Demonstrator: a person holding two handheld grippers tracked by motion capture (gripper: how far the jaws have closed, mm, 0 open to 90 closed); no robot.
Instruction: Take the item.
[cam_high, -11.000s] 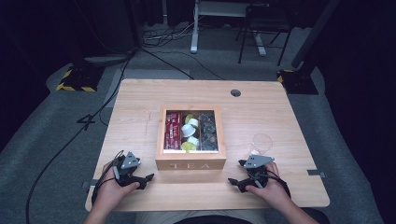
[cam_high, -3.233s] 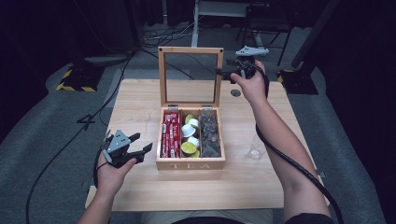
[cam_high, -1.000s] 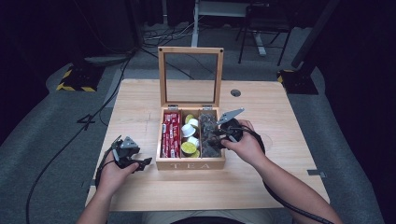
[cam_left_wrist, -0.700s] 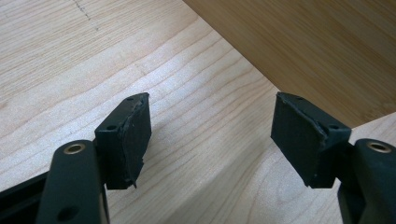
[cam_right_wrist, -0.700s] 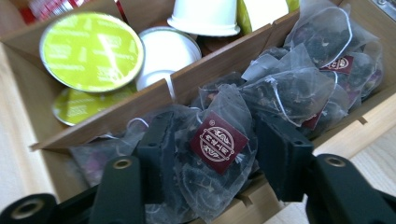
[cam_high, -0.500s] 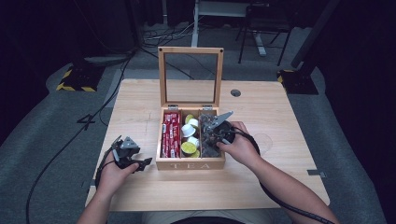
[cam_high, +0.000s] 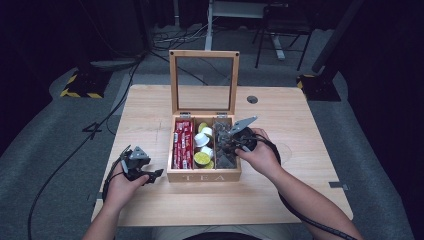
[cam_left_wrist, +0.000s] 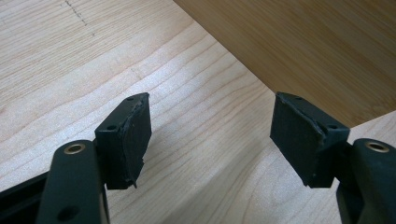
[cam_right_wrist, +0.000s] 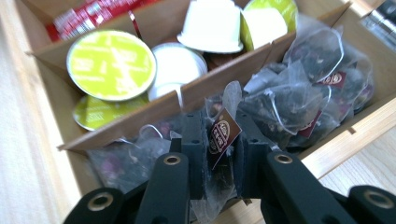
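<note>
A wooden tea box (cam_high: 204, 176) is sitting at the middle of the table (cam_high: 310, 130), nearer the front edge, with its glass-paned lid (cam_high: 204, 82) standing upright at the back. The box is divided into three compartments. The left one is holding red packets (cam_high: 183, 145). The middle one is holding capsules (cam_right_wrist: 111, 64), some with lime-green foil tops, some white. The right one is holding clear mesh tea bags (cam_right_wrist: 299, 95) of dark leaves with small maroon tags.

The right gripper (cam_right_wrist: 219, 161) is reaching into the right compartment, its jaws clenched on one tea bag tag (cam_right_wrist: 220, 134) and the mesh beneath it.

The left gripper (cam_left_wrist: 210, 135) is resting by the box's left front corner, near the table's front edge, jaws spread wide and holding nothing.
</note>
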